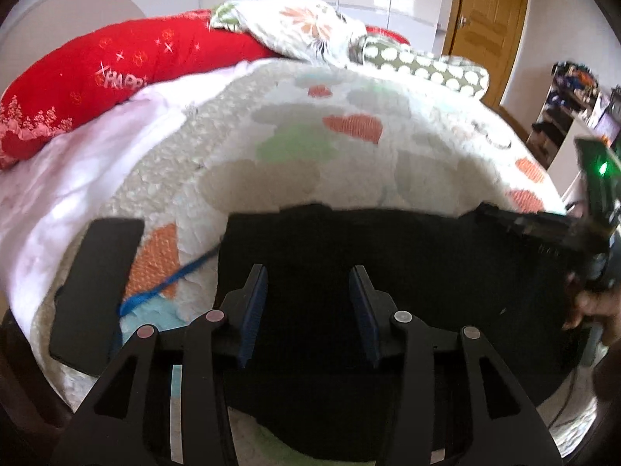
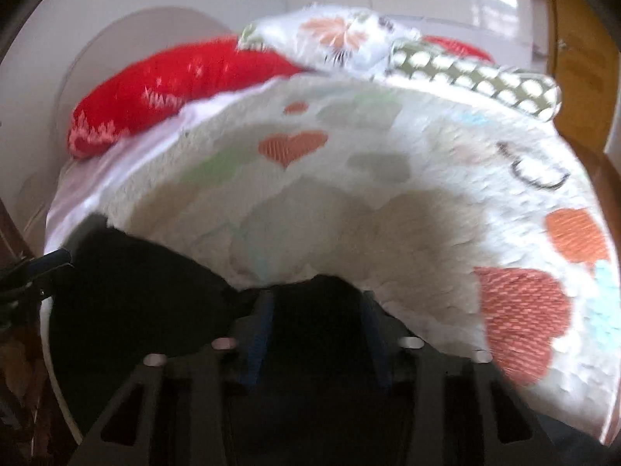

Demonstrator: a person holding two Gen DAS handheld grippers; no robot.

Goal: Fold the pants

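A bed's heart-patterned fleece blanket (image 1: 349,163) fills both views. Black pants (image 1: 388,272) lie across the lower frame, long axis left to right. The left gripper (image 1: 308,291) and right gripper (image 2: 316,310) hover spread above them.

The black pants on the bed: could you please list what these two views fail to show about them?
- Left wrist: the pants show no seams or legs; near edge hidden behind the left gripper.
- Right wrist: motion blur; the right gripper covers the fabric's edge, so contact is unclear.
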